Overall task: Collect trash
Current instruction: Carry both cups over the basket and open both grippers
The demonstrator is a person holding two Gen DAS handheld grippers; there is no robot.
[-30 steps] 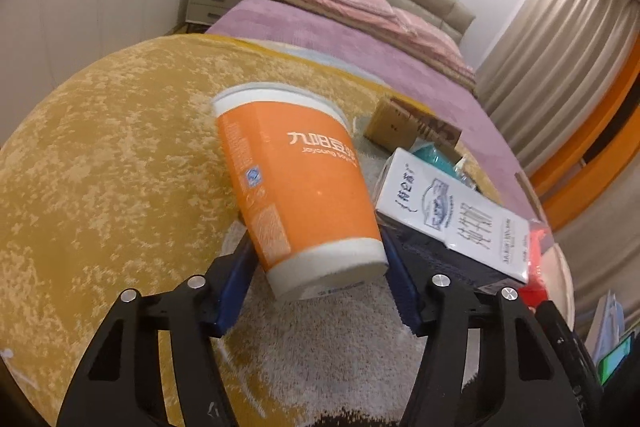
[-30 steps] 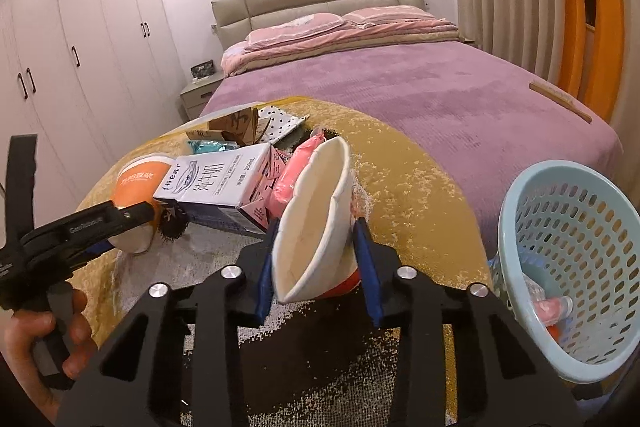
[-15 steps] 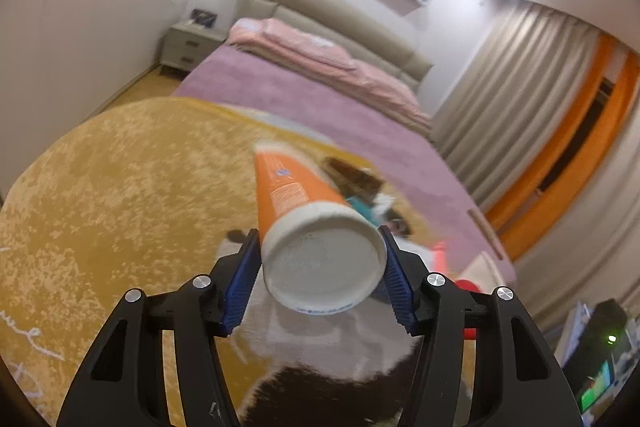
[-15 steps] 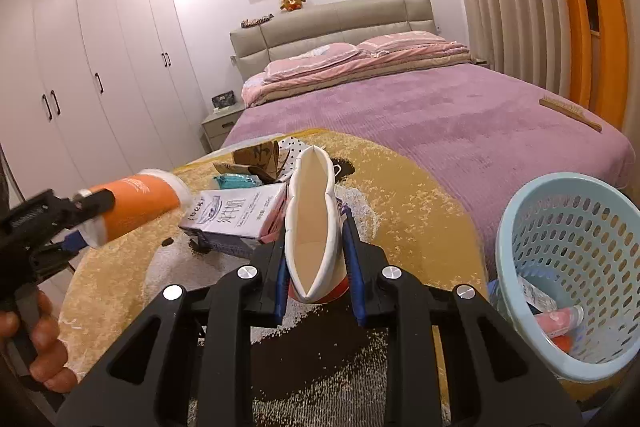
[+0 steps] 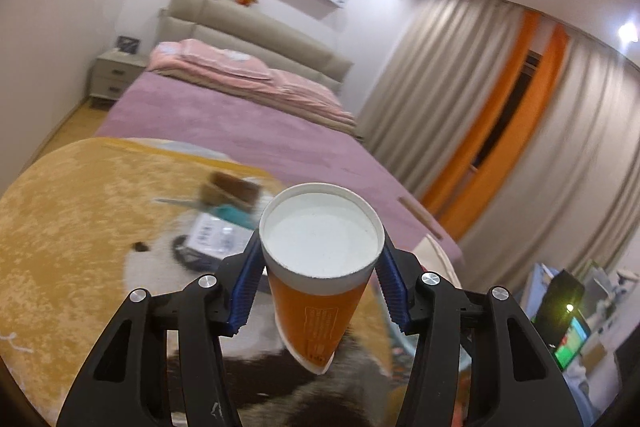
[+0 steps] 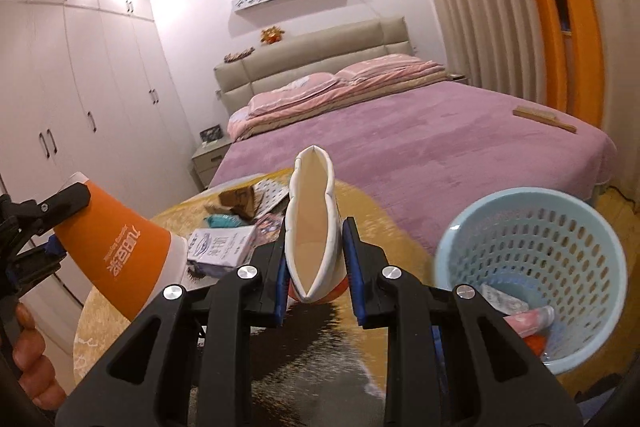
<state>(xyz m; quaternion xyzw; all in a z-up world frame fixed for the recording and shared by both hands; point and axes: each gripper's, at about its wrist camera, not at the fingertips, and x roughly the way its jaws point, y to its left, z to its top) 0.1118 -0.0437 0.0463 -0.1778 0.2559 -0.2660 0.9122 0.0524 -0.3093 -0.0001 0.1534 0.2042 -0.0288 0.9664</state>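
Above a round yellow rug (image 6: 384, 223) in a bedroom, the left gripper (image 5: 320, 291) is clamped on an orange paper cup (image 5: 320, 287) (white base toward the lens), while the right gripper (image 6: 316, 267) pinches a squashed white cup (image 6: 314, 227) flat between its blue pads. A pale-blue basket (image 6: 532, 239) stands near right — wrappers inside — and a milk carton (image 6: 222, 247) lies farther left on the rug.
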